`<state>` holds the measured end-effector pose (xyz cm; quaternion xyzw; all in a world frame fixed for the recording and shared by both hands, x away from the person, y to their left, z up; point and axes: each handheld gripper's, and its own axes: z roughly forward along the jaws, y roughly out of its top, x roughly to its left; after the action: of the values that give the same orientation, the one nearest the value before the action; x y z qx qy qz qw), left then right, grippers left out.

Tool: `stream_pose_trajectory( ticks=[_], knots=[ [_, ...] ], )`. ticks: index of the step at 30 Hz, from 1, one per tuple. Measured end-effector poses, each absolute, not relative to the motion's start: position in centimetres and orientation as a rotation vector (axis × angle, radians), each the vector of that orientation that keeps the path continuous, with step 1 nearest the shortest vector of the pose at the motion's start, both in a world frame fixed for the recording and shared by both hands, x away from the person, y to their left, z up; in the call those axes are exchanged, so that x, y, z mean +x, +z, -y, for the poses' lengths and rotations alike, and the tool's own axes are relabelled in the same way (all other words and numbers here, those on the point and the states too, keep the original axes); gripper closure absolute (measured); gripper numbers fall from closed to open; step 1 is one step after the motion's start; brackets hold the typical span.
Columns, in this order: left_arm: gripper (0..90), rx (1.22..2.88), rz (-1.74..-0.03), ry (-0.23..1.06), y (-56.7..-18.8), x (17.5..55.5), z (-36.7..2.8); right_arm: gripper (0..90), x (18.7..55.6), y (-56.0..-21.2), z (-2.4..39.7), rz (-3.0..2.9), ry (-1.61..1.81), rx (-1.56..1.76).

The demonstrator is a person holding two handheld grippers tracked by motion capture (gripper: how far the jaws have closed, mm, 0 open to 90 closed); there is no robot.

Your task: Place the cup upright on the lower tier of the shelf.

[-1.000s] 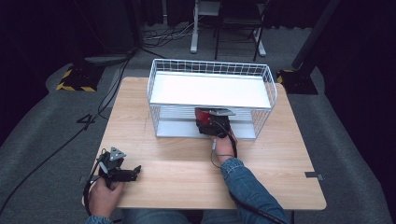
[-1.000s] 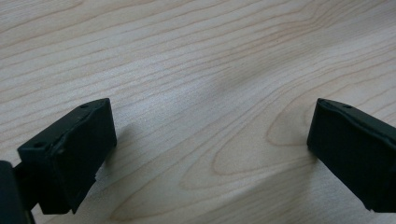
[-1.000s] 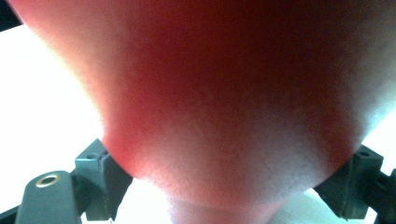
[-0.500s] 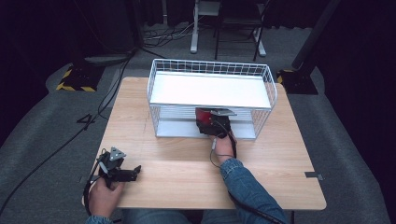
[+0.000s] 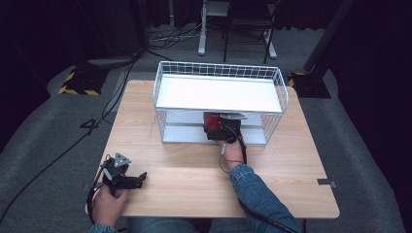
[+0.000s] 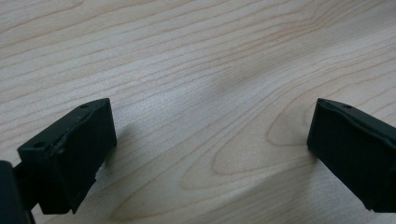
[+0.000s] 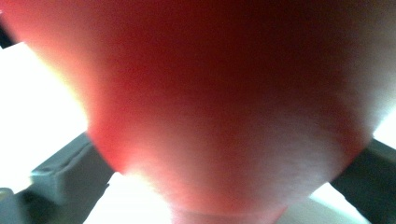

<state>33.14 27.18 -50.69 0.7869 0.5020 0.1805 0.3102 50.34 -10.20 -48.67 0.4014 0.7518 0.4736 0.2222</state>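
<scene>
No shift: right gripper (image 5: 216, 127) on red object (image 5: 212, 124)

A blue denim sleeve (image 5: 260, 196) is worn on the right forearm, with its cuff at the wrist. A black gripper (image 5: 141, 176) is seen at the left hand, topped by a grey three-cornered plate (image 5: 121, 160), and a black cable (image 5: 94, 194) loops from it. Its two black jaws are blocky with bevelled edges, and small round screw holes are seen near their corners. The right gripper (image 5: 228, 127) is black too, with a grey plate on top and a black cable along the wrist.
</scene>
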Motion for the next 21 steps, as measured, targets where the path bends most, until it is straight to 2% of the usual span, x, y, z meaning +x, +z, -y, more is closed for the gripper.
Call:
stream_pose_trajectory(
  ticks=[12,21],
  knots=[
    [1.6,2.079,-1.326,0.477,-50.7,33.1,-27.2,0.0,49.5,-47.7,11.0,-2.085,1.291,1.043],
    [1.6,2.078,-1.326,0.476,-50.7,33.1,-27.2,0.0,48.2,-46.8,13.1,-2.084,1.312,1.069]
  ],
)
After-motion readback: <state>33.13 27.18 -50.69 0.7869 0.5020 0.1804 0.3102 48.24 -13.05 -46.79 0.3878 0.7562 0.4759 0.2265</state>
